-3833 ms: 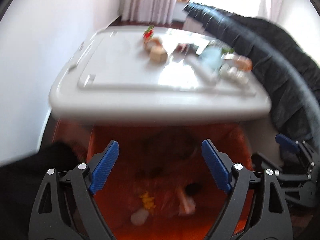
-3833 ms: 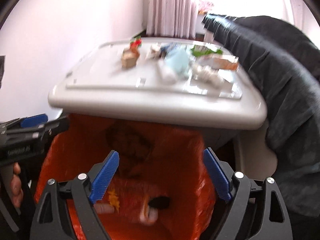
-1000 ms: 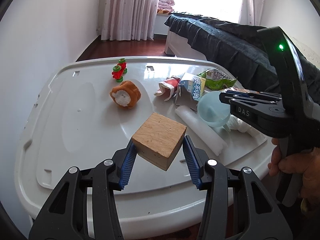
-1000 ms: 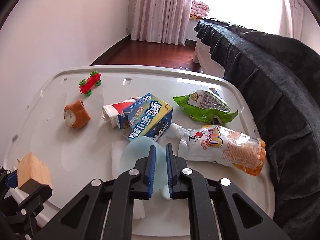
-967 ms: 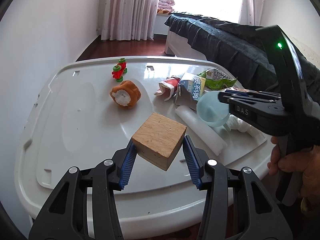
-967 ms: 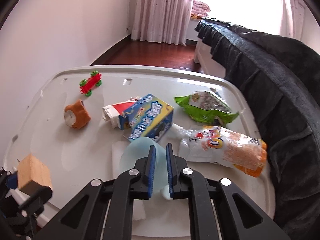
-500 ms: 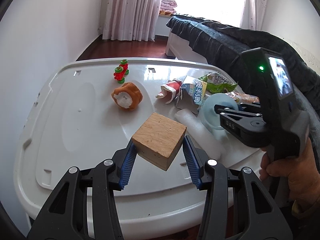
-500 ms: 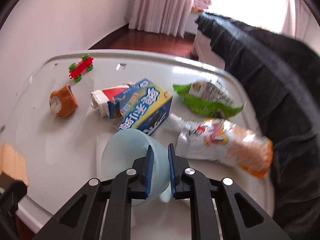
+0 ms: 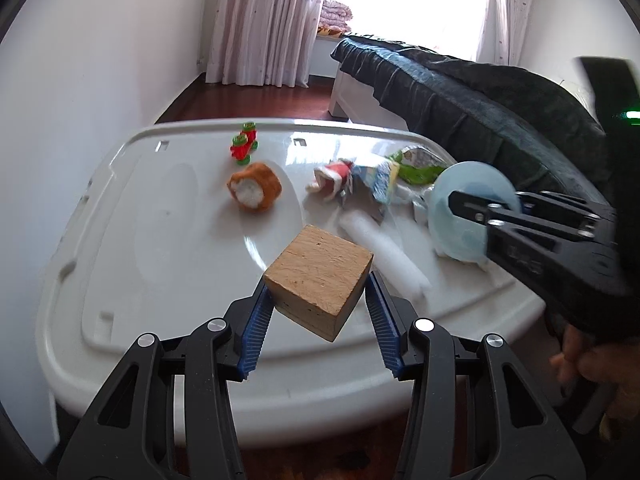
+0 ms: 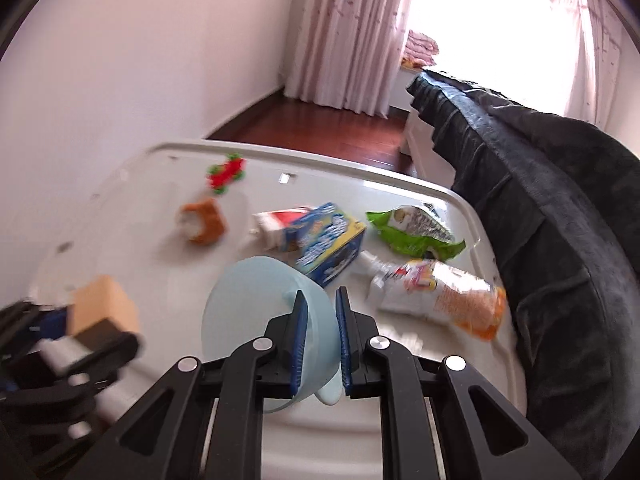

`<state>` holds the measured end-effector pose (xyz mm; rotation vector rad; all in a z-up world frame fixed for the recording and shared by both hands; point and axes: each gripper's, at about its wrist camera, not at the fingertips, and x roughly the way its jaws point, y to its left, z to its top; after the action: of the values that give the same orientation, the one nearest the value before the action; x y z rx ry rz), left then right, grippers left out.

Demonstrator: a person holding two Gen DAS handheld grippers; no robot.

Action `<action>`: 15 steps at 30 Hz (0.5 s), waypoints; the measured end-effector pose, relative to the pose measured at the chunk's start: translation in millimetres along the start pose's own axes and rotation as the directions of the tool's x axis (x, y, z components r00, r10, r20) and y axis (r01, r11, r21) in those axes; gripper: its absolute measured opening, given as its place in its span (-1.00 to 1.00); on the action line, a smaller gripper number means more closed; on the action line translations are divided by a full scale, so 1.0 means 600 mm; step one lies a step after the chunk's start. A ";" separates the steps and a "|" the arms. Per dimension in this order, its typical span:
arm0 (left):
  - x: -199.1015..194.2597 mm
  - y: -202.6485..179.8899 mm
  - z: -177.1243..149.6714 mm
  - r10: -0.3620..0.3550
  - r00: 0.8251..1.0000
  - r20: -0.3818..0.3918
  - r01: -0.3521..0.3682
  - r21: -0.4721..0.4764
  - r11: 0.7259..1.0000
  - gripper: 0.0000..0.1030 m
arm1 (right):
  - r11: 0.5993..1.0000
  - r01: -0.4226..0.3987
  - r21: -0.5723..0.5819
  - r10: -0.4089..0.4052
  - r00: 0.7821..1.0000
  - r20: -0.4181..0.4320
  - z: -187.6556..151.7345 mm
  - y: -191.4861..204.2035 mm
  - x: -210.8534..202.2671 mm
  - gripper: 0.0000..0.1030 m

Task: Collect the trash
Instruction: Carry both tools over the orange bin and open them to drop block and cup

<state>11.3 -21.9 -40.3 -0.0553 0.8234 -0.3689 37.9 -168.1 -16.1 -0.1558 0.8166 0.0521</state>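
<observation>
My left gripper (image 9: 318, 282) is shut on a wooden block (image 9: 320, 272), held tilted above the near edge of the white table (image 9: 160, 240). My right gripper (image 10: 321, 294) is shut on the wall of a pale blue funnel (image 10: 256, 308), which hangs above the table. In the left wrist view that funnel (image 9: 468, 196) and the right gripper (image 9: 520, 220) appear at the right, with a hand on the handle. On the table lie a blue and yellow carton (image 10: 328, 240), a green snack bag (image 10: 412, 232), an orange and white pouch (image 10: 436, 292) and a white foam roll (image 9: 384, 256).
A red and green toy skateboard (image 9: 244, 146) and an orange plush roll (image 9: 254, 192) sit on the far left of the table. A crumpled red and white pack (image 9: 332, 176) lies by the carton. A bed with a dark cover (image 10: 560, 200) borders the right; a white wall runs along the left.
Both grippers stood open over an orange bag before; now each grips something. Over the last second the right gripper raised the funnel off the table, and the left drew back slightly with the block.
</observation>
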 end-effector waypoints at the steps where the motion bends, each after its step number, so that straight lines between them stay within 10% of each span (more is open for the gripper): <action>1: -0.010 -0.002 -0.011 0.002 1.000 -0.003 -0.002 -0.001 1.000 -0.10 | 1.000 -0.019 -0.002 0.019 1.000 0.006 -0.014 0.007 -0.022 -0.73; 8: -0.074 -0.007 -0.123 0.031 0.995 -0.098 -0.032 -0.006 0.999 -0.10 | 0.992 -0.128 0.009 0.128 0.990 -0.062 -0.151 0.047 -0.107 -0.73; 15: -0.082 0.014 -0.230 0.049 0.953 -0.300 -0.069 -0.056 0.996 -0.10 | 0.979 -0.202 -0.005 0.194 0.945 -0.262 -0.293 0.100 -0.107 -0.72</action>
<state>-116.9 15.6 -101.4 -0.0367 1.1343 -0.2971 -139.2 -135.6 -94.9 -0.1108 1.0930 0.2386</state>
